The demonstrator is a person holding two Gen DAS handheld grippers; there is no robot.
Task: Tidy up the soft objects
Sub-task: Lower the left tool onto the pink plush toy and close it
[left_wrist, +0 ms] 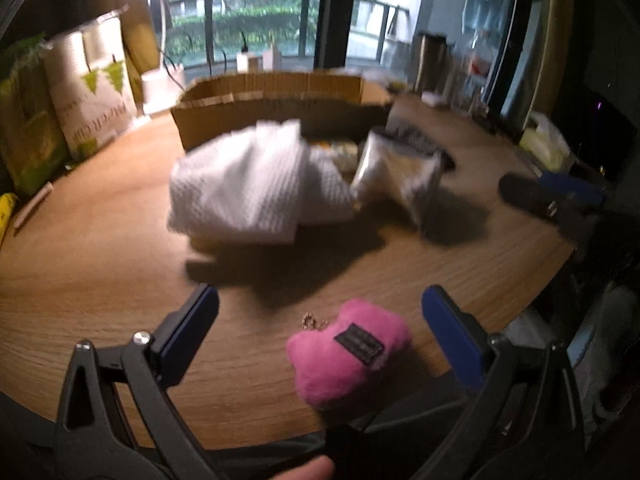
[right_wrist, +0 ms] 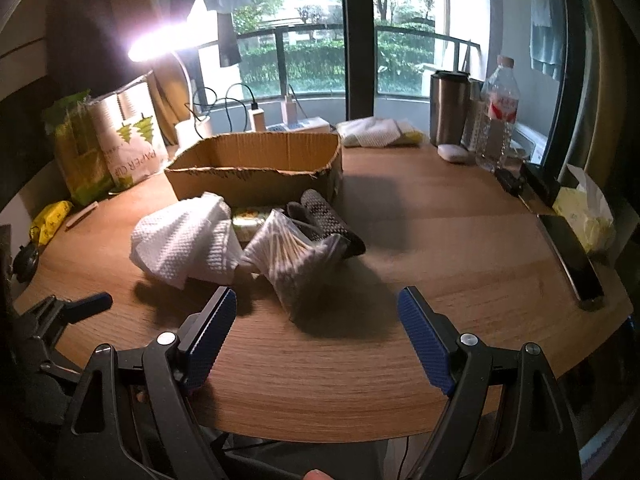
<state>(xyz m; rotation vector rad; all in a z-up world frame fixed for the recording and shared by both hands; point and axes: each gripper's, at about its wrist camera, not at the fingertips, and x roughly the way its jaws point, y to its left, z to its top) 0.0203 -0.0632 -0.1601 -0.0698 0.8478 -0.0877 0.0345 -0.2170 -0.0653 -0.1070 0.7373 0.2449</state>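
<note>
A pink plush toy (left_wrist: 348,354) with a black label and a small chain lies on the wooden table near its front edge, between the fingers of my open left gripper (left_wrist: 320,300), untouched. Farther back lie a white waffle cloth (left_wrist: 248,184) (right_wrist: 184,240), a clear bag of cotton swabs (left_wrist: 394,176) (right_wrist: 288,256) and a dark knitted item (right_wrist: 328,220), all in front of an open cardboard box (left_wrist: 276,108) (right_wrist: 256,164). My right gripper (right_wrist: 316,300) stands open and holds nothing, short of the swab bag. It also shows at the right of the left wrist view, right gripper (left_wrist: 548,196).
Paper-cup packs (right_wrist: 128,140) and a lit lamp stand at back left. A steel tumbler (right_wrist: 448,108), a water bottle (right_wrist: 498,116), a folded cloth (right_wrist: 376,132), a phone (right_wrist: 570,260) and a tissue pack (right_wrist: 588,216) line the back and right edge.
</note>
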